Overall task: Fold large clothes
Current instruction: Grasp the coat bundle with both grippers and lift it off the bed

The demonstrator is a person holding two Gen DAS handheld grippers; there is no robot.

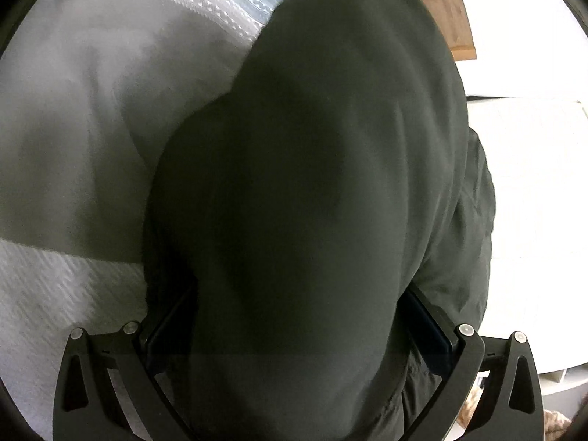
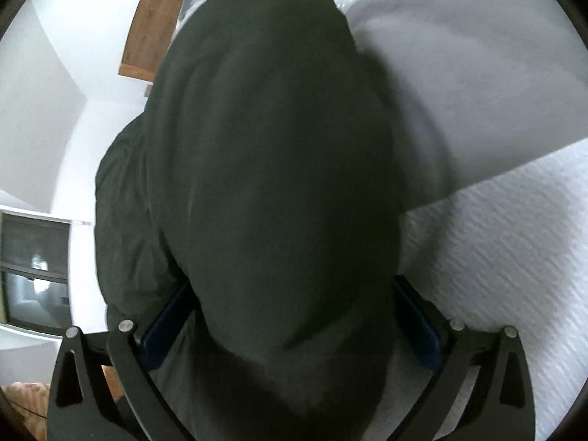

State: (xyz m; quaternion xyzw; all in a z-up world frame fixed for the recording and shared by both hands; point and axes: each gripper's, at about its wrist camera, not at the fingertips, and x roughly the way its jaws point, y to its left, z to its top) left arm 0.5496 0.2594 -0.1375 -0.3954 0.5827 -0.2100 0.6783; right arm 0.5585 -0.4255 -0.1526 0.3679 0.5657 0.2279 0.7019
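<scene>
**Garment draped over both grippers above the bed**

Garment (image 1: 312, 183), dark green and heavy, fills the middle of both wrist views, bunched up and lying between each gripper's fingers. On the left gripper (image 1: 301, 330), the fingers (image 1: 433, 334) are spread wide, cloth mounded between them and spilling over the right one; whether the pads press on it is not clear. Over to the right gripper (image 2: 290, 323): fingers (image 2: 165, 327) spread as wide as they go, blue pads showing either side of the fabric and no pinch to be seen. Below the garment lies the bed (image 2: 496, 257), with a white textured cover and a smooth grey sheet (image 1: 73, 128) across it. A wooden headboard (image 2: 154, 25) shows at the far end, against a white wall (image 2: 47, 92).
</scene>
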